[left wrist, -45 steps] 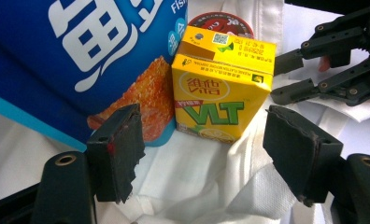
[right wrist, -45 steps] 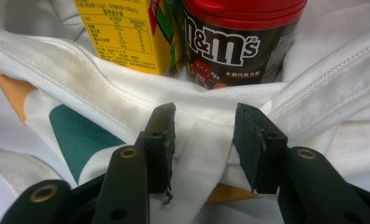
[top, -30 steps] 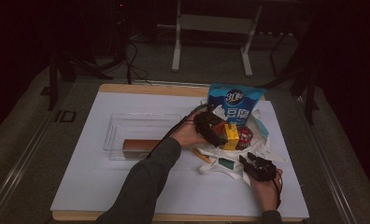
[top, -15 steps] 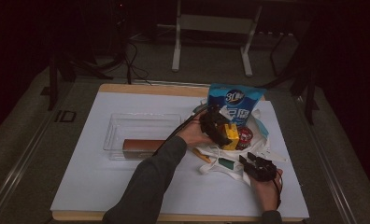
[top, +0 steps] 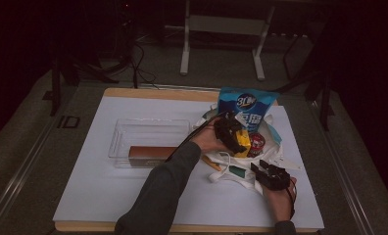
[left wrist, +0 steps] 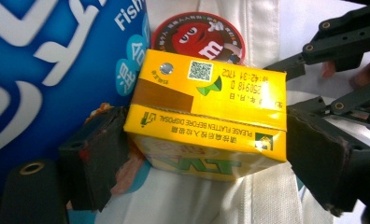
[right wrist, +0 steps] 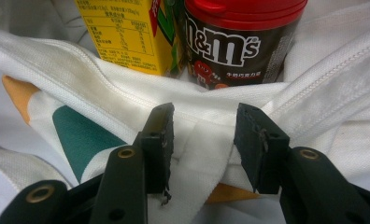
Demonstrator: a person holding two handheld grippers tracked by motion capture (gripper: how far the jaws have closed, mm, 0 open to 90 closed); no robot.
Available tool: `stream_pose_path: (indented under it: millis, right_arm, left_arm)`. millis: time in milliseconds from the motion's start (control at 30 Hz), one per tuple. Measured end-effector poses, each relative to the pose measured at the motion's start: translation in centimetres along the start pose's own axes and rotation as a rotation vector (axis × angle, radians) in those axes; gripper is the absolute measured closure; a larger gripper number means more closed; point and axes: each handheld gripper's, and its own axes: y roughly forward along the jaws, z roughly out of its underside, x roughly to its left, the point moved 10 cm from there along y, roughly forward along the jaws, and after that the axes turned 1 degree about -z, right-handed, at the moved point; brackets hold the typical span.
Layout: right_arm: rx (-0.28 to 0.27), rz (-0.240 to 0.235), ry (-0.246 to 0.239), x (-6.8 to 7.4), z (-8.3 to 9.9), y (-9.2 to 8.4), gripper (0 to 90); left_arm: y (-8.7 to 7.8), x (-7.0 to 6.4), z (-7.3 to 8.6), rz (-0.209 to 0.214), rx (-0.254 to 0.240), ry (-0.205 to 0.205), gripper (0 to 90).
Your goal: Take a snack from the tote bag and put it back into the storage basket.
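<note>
My left gripper [left wrist: 206, 156] is shut on a yellow drink carton [left wrist: 206, 107], one pad on each side. It holds the carton inside the white tote bag [top: 276, 147], against the blue snack bag [top: 246, 105] and beside the red-lidded M&M's can [top: 256, 144]. My right gripper [right wrist: 204, 135] rests at the bag's near edge with its jaws apart. A white strap [right wrist: 199, 168] of the bag lies between them, not pinched. Just beyond stand the carton [right wrist: 122, 32] and the can [right wrist: 234, 42]. The high view has my right gripper [top: 260, 170] at the bag's front right.
A clear plastic tray [top: 133, 129] sits left of the bag with a brown box [top: 145, 154] along its near side. Everything lies on a white board [top: 99, 196] on the table. Dark floor and a metal stand [top: 221, 29] lie beyond the far edge.
My left gripper has moved a little right and down with the yellow carton, closer to the M&M's can. The right gripper has stayed where it was.
</note>
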Motion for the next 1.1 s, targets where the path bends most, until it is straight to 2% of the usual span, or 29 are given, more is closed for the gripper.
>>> stream_pose_path:
  millis: [133,200,333,600,833,1100]
  right_arm:
    - [-0.002,0.0,-0.002,0.0,0.0,0.0,57.1]
    - [-0.001,-0.001,0.0,0.0,0.0,0.0,57.0]
    - [-0.002,-0.002,0.001,0.0,0.0,0.0,57.0]
    - [-0.002,-0.002,0.001,0.0,0.0,0.0,57.0]
    - [-0.002,-0.003,0.003,0.0,0.0,0.0,56.8]
    - [-0.001,-0.005,0.006,0.0,0.0,0.0,56.6]
  left_arm:
    - [0.7,-0.2,0.1,0.0,0.02,0.007,19.7]
    - [1.0,-0.1,0.2,-0.015,0.023,0.012,20.6]
    - [1.1,-0.1,0.2,-0.023,0.025,0.016,23.4]
    - [1.7,-0.2,0.5,-0.066,0.034,0.039,23.1]
    - [2.0,-0.4,0.7,-0.077,0.059,0.047,25.3]
    - [1.8,-0.5,0.9,-0.078,0.064,0.024,27.9]
